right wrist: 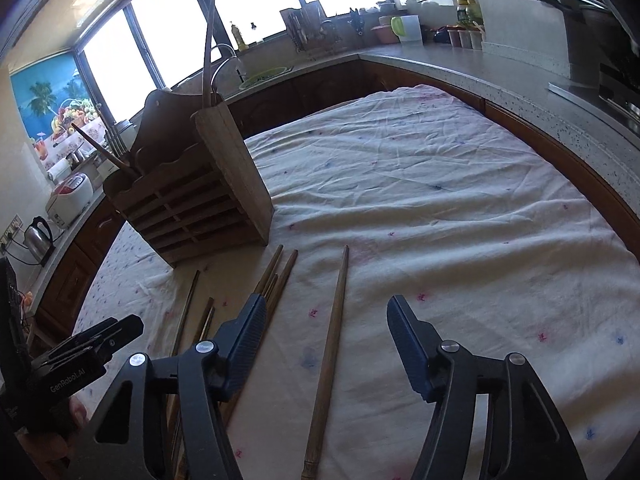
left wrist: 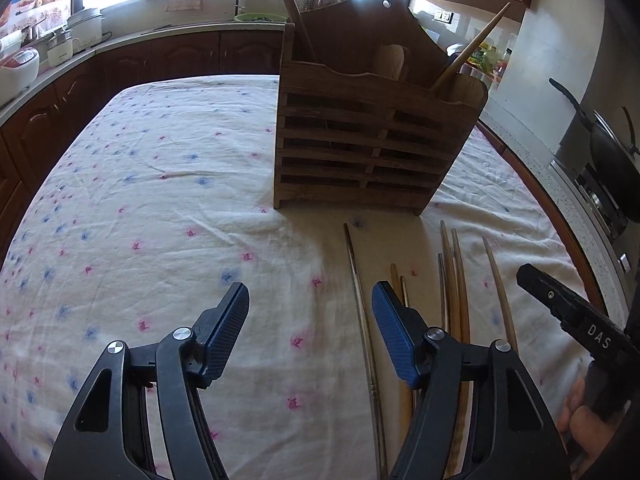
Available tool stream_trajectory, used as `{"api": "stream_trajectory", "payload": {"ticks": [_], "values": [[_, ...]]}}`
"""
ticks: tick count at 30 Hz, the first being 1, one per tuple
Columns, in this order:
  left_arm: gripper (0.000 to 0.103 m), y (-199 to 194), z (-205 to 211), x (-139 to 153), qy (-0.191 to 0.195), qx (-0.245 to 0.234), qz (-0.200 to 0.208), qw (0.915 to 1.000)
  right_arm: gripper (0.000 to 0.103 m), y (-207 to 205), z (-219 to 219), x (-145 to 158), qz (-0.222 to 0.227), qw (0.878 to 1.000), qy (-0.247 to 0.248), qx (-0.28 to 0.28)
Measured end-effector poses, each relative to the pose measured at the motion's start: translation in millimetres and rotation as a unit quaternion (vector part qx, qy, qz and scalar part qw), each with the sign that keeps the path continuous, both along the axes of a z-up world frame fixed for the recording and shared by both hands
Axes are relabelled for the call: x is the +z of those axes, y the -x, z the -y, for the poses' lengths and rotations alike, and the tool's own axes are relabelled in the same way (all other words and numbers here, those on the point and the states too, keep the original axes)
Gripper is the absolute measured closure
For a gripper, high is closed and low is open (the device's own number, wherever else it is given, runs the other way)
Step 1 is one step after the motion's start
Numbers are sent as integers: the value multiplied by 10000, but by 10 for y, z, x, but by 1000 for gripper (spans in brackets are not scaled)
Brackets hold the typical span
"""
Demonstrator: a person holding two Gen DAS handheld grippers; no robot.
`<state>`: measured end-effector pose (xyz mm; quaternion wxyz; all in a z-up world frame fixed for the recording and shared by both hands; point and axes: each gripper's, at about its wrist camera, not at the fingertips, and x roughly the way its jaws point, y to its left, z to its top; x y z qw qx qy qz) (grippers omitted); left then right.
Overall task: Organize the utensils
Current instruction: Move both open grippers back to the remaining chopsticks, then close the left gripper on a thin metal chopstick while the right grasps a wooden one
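A slatted wooden utensil holder (left wrist: 360, 148) stands on the flowered cloth; it also shows in the right wrist view (right wrist: 192, 208). Chopsticks (left wrist: 468, 52) and a wooden spoon (left wrist: 394, 62) stand in it. Several loose wooden chopsticks (left wrist: 456, 280) and a thin metal one (left wrist: 360, 292) lie on the cloth in front of it. My left gripper (left wrist: 310, 320) is open and empty above the cloth, left of them. My right gripper (right wrist: 326, 336) is open and empty, with a single chopstick (right wrist: 330, 348) on the cloth between its fingers and the other chopsticks (right wrist: 276, 280) to its left.
The table is covered by a white flowered cloth (left wrist: 160, 200). Kitchen counters ring the table, with a rice cooker (right wrist: 70, 198), kettle (right wrist: 38, 240), sink (right wrist: 264, 74) and a wok on the stove (left wrist: 612, 152). The right gripper's body (left wrist: 568, 308) shows at right.
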<state>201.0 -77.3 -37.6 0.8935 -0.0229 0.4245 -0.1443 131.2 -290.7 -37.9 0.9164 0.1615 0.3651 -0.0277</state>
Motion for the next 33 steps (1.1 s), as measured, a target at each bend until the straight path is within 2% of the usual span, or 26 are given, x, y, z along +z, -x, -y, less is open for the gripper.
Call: {"api": "stream_trajectory", "payload": {"ticks": [10,11,14,15,17,18,19,20,21,22,28,33], "values": [[59,-347,329,-158,-250,-333,-293,9987,53,-352,-47,-141,-456,9982,375,122],[61,-372,366,-203,-326,-388,-357,9981,56,-394,-56,-164,-517,9976,431,129],[61,-317,509,-226,-844,-534,-44,9950,61,-508,-62,-239,-671,9959,600,130],[63,-296,531,-226,-903,-564,21,9943,61,-530,-76,-246,-639,9953,720,128],[73,-288,514,-222,-810,-616,24,9948,62,-578,-109,-257,-672,9936,893,141],[78,-285,502,-218,-787,-618,24,9950,66,-596,-116,-261,-692,9930,949,142],[89,-289,482,-213,-778,-605,20,9951,70,-606,-120,-262,-708,9923,1013,122],[96,-292,459,-210,-748,-596,-5,9954,82,-614,-120,-258,-720,9917,1065,100],[96,-292,431,-206,-686,-595,-38,9959,92,-610,-112,-260,-713,9918,1058,110],[97,-290,392,-200,-608,-591,-69,9964,95,-606,-95,-257,-704,9923,1013,118],[99,-191,100,-179,-22,-423,-275,9987,97,-444,-41,-226,-541,9971,509,188],[99,-39,-156,-58,399,-326,-301,9982,98,-209,-63,-62,-223,9992,233,245]]}}
